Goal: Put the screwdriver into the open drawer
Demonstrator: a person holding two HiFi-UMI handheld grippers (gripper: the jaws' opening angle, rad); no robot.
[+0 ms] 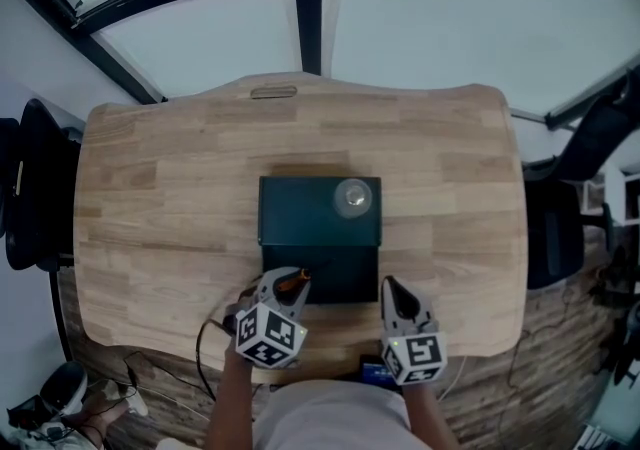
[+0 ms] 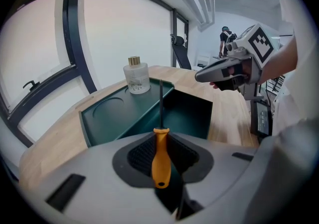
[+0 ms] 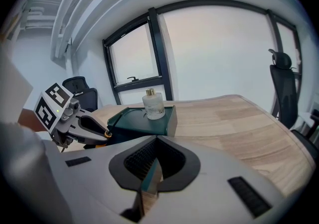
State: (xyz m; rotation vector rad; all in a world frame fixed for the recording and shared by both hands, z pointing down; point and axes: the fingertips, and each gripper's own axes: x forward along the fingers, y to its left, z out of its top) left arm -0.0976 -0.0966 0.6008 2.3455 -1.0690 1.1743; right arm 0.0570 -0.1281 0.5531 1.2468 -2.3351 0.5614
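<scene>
The left gripper (image 1: 292,285) is at the near left and points away, tilted slightly right. Its jaws are clamped on the orange handle of a screwdriver (image 2: 160,161), whose shaft juts out beyond them. The right gripper (image 1: 391,288) is level with it at the near right, jaws pressed together with nothing between them. Both forearms (image 1: 228,400) reach in from the near edge.

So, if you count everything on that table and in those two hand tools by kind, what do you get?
screwdriver: 1, clamped in the left gripper
bottle: 1
drawer box: 1
grippers: 2, the left gripper and the right gripper
Total: 5
</scene>
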